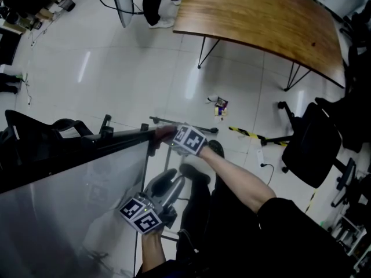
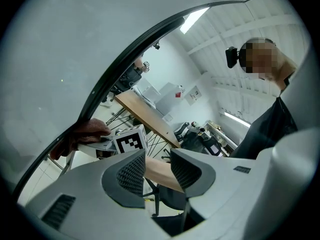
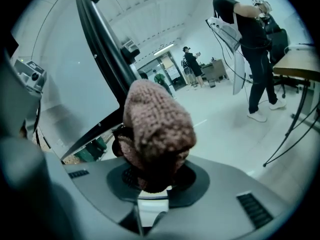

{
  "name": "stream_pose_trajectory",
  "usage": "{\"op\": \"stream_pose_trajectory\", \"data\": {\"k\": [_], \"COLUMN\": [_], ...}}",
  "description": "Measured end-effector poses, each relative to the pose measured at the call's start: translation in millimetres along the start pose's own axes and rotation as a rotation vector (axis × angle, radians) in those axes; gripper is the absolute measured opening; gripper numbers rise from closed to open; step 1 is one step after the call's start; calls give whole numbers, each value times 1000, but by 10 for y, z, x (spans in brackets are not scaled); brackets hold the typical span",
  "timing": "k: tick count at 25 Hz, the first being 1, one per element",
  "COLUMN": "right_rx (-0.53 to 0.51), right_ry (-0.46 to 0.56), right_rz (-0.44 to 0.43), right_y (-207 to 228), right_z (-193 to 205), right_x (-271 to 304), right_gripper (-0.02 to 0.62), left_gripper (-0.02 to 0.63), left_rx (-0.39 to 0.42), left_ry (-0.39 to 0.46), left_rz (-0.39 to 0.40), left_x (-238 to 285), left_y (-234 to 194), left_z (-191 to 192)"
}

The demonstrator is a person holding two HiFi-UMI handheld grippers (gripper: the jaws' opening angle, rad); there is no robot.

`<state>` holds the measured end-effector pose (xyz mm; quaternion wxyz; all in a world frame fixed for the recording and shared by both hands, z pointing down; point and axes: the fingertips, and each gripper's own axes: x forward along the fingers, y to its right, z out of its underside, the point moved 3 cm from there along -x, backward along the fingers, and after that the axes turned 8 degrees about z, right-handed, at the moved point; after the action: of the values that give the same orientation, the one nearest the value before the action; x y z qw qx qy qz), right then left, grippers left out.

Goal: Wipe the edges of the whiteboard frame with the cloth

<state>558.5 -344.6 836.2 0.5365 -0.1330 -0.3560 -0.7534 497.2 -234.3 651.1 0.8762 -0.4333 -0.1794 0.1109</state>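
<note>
Right gripper view, centre frame: the right gripper [image 3: 152, 176] is clamped on a dusty-pink, chunky-knit cloth [image 3: 157, 129], bunched into a rounded lump that bulges above the jaws, its lower folds in dark shadow. Behind it, the whiteboard's thin black frame edge [image 3: 102, 49] runs diagonally from the upper left. In the head view, the cloth [image 1: 165, 134] touches the frame [image 1: 116, 139] near its right corner, mid-frame, above the glossy grey board surface [image 1: 69, 213]. The left gripper [image 2: 152, 171] is lower centre, jaws parted and holding nothing, beside the board. A curved brown wooden table [image 1: 261, 22] fills the upper right.
</note>
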Motion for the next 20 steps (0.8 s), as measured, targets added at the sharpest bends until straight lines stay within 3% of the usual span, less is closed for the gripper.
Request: {"op": "stream_pose_trajectory", "data": {"k": [11, 20], "right_rx": [38, -150], "right_ry": [121, 112], "right_rz": [28, 47], "right_y": [-189, -497], "right_z": [-27, -66], "right_x": [46, 87], "right_gripper": [91, 89], "left_gripper": [153, 152], "left_rx": [-29, -39], "left_ry": [-1, 19], "left_rz": [-28, -38], "left_x": [-170, -356], "left_y": [-80, -99], "left_z": [221, 286]}}
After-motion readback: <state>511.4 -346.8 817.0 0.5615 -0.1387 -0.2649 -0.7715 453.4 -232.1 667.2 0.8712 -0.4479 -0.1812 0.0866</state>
